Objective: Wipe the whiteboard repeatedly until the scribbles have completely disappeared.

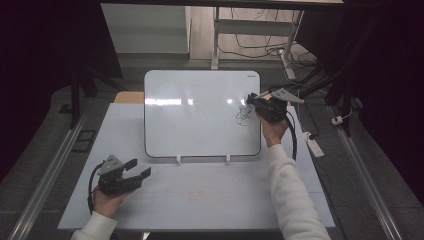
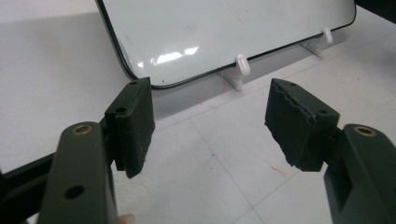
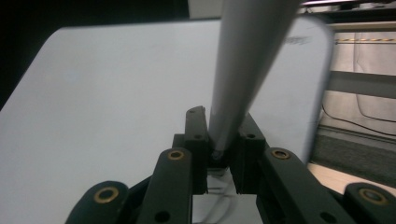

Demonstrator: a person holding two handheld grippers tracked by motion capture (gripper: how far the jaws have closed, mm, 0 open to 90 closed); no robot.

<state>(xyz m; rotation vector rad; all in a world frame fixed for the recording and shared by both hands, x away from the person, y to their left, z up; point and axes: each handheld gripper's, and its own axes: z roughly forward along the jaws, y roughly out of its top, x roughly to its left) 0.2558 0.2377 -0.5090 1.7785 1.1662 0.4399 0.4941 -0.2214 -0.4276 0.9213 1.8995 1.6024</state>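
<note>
A pale desk [image 1: 200,200] stands in a dim room, cables on the floor beyond. The right tool [image 1: 254,101] clamps a grey marker [image 3: 243,70] against the propped whiteboard [image 1: 195,120], beside a black scribble [image 1: 243,116]; the marker's tip is hidden. The left tool [image 1: 139,168] gapes wide, just short of the board's lower edge.
</note>
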